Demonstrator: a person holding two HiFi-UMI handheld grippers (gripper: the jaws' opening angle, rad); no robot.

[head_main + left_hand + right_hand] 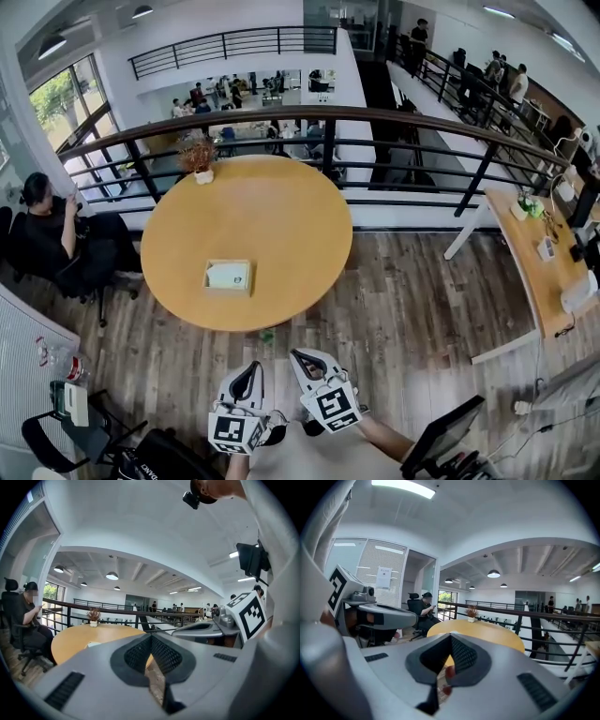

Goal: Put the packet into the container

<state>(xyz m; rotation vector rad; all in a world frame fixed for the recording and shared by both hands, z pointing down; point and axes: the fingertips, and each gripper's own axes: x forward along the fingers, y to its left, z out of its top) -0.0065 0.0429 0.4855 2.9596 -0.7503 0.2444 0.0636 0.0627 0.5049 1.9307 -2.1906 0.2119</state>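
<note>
Head view: the container (208,278) lies on the round table (281,216) at centre frame, its long side running left-right. A pale flat thing (231,276) fills it; whether this is the packet is unclear.

Left gripper view: the left claw (151,637) is closed and empty.

Right gripper view: the right claw (450,637) is closed, with a blurred reddish patch (449,671) below its tips.

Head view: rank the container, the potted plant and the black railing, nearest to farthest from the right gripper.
1. container: on the near part of the table, ahead and left of the right gripper.
2. potted plant: at the table's far edge.
3. black railing: beyond the table, behind the plant.
</note>
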